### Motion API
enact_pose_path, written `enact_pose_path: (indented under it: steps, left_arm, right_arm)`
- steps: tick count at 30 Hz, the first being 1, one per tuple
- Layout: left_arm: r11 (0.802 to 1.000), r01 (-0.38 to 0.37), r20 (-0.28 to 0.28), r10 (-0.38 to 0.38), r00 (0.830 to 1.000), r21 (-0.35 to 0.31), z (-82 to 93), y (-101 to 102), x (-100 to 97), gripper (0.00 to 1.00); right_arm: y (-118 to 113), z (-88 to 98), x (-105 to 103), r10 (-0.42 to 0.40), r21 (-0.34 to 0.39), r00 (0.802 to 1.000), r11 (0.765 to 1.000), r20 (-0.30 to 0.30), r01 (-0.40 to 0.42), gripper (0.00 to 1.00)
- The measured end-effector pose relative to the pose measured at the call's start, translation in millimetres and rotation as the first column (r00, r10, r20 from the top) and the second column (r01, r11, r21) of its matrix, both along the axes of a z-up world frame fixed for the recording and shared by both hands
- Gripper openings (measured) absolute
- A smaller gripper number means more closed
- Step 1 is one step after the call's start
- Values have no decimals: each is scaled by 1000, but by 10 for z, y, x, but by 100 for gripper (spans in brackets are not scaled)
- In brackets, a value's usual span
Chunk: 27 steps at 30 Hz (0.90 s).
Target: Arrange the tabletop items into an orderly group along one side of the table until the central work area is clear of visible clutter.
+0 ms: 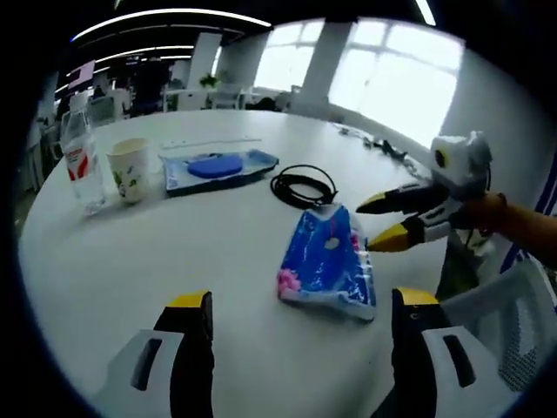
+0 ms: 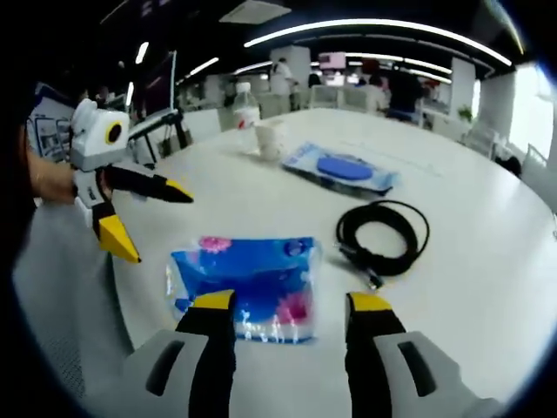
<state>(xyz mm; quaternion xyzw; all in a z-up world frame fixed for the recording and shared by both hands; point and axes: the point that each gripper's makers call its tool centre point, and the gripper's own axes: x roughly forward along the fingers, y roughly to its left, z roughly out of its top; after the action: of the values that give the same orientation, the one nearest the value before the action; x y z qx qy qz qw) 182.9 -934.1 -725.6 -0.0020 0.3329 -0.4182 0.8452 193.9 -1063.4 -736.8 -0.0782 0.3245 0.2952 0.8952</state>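
Observation:
A blue flowered tissue pack [image 1: 329,261] [image 2: 248,283] lies flat on the white round table [image 1: 130,261] [image 2: 487,261], near its edge. My left gripper [image 1: 300,305] is open and hovers short of the pack. In the right gripper view it [image 2: 155,225] stands open at the table's edge, left of the pack. My right gripper [image 2: 291,305] is open right over the pack's near edge, holding nothing. In the left gripper view its yellow tips [image 1: 367,226] are spread beside the pack's far corner. A coiled black cable [image 1: 303,185] [image 2: 383,235] lies just beyond the pack.
A blue pouch with a blue disc on it [image 1: 218,168] [image 2: 344,170], a paper cup [image 1: 130,170] [image 2: 270,138] and a clear water bottle [image 1: 81,161] [image 2: 246,109] stand in a row farther off. A grey chair [image 1: 505,313] sits at the table's edge. Desks and people fill the background.

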Motion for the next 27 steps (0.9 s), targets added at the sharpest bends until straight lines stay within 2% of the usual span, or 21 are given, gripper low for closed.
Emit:
enact_pose_path:
  steps: [7, 10, 15, 17, 20, 23, 27]
  left_arm:
    - [1000, -9, -68, 7, 998, -19, -65, -118, -146, 72]
    - [998, -35, -129, 28, 991, -56, -75, -191, -211, 65]
    - [993, -95, -206, 78, 976, -75, -128, -239, -240, 55]
    - [992, -106, -219, 88, 972, -72, -150, -254, -247, 50]
    - [992, -112, -215, 95, 972, -66, -167, -284, -259, 36]
    - [992, -114, -237, 96, 967, -62, -190, -309, -279, 32]
    - [990, -126, -254, 107, 961, -61, -197, -298, -285, 18]
  right_arm:
    - [-68, -44, 46, -38, -6, 999, 999, 17, 38, 38]
    - [-73, -43, 65, -47, -3, 999, 999, 25, 47, 34]
    - [-58, -60, 83, -43, -15, 998, 999, 36, 44, 25]
    - [-61, -86, 92, -49, -21, 998, 999, 31, 50, 22]
    - [-66, -116, 86, -55, -35, 998, 998, 22, 55, 16]
    - [-58, -116, 79, -62, -32, 998, 998, 19, 63, 13]
    - [-71, -126, 76, -72, -36, 997, 997, 13, 72, 9]
